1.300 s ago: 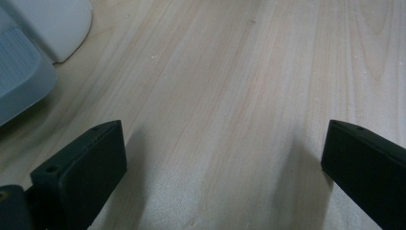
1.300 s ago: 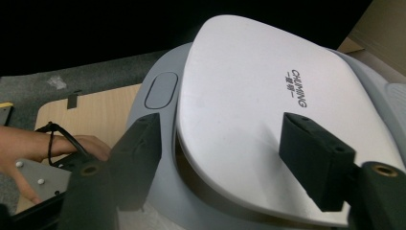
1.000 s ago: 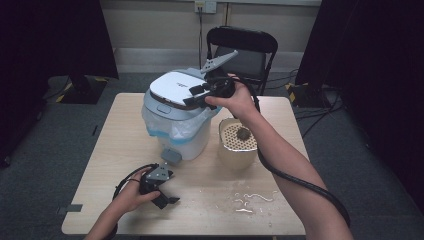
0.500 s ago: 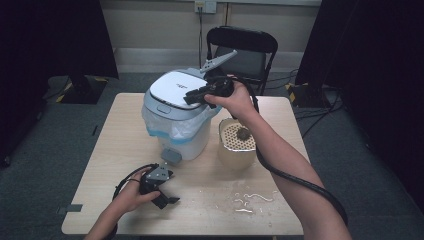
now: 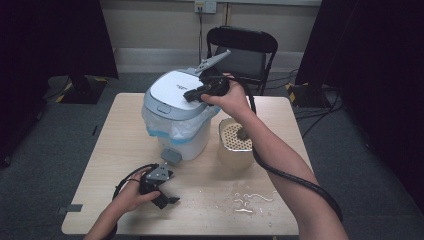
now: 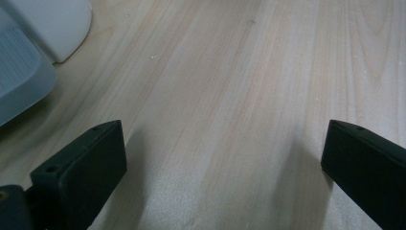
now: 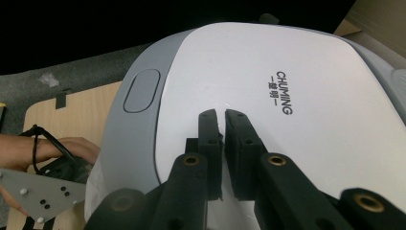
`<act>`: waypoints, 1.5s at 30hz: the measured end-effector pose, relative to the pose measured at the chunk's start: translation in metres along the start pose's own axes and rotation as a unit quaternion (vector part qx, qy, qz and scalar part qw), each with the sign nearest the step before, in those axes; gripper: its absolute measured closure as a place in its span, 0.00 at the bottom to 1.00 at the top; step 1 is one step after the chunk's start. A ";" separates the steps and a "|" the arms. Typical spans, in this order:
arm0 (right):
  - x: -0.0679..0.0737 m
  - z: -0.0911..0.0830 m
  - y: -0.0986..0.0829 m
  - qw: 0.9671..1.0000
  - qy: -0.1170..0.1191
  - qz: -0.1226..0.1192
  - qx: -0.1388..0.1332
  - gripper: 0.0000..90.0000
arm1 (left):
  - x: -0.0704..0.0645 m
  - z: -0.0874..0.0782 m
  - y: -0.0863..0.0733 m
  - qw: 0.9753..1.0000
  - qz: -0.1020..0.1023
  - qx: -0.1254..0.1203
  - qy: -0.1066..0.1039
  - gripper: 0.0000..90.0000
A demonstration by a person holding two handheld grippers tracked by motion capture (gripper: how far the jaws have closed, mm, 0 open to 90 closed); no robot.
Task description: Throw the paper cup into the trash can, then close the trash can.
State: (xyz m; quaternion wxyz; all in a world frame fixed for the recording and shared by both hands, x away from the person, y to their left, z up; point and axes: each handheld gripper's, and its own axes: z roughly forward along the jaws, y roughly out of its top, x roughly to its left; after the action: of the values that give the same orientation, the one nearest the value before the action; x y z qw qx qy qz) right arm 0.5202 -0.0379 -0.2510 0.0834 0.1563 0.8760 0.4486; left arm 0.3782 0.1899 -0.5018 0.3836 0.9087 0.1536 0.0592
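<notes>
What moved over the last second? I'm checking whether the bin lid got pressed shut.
Little changed: the right gripper, jaws shut, stays pressed on the trash bin lid, which lies closed as before. The left gripper rests open on the table, unmoved.

- The white lid (image 7: 287,110) of the pedal bin bears the brand "CHUMING" in dark capitals (seen in the right gripper view, running slantwise).
- Beside that word stand a few small characters between short dashes, too small to read surely.
</notes>
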 end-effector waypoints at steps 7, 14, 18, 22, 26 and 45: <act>-0.001 0.002 0.000 1.000 -0.003 -0.002 -0.004 0.98 | 0.000 0.000 0.000 1.000 0.000 0.001 -0.002 0.01; -0.003 0.003 0.000 1.000 -0.002 -0.002 -0.004 0.99 | 0.000 0.000 0.000 1.000 0.001 0.001 -0.001 0.01; -0.003 0.004 0.001 1.000 -0.004 -0.004 -0.003 0.99 | 0.000 0.000 0.000 1.000 0.002 0.001 -0.003 0.01; -0.002 0.004 0.000 1.000 -0.005 0.000 -0.003 0.99 | 0.000 0.000 0.000 1.000 0.001 0.001 -0.001 0.01; -0.002 0.004 0.000 1.000 -0.009 -0.004 -0.001 0.99 | 0.000 0.000 0.000 1.000 0.000 0.001 -0.003 0.00; 0.000 0.005 -0.002 1.000 -0.008 0.003 -0.002 1.00 | 0.000 0.000 0.000 1.000 0.001 0.001 -0.002 0.00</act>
State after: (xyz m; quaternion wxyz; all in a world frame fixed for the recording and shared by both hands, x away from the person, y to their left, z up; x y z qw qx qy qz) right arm 0.5216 -0.0351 -0.2556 0.0889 0.1625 0.8738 0.4496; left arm 0.3781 0.1896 -0.5018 0.3827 0.9094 0.1524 0.0576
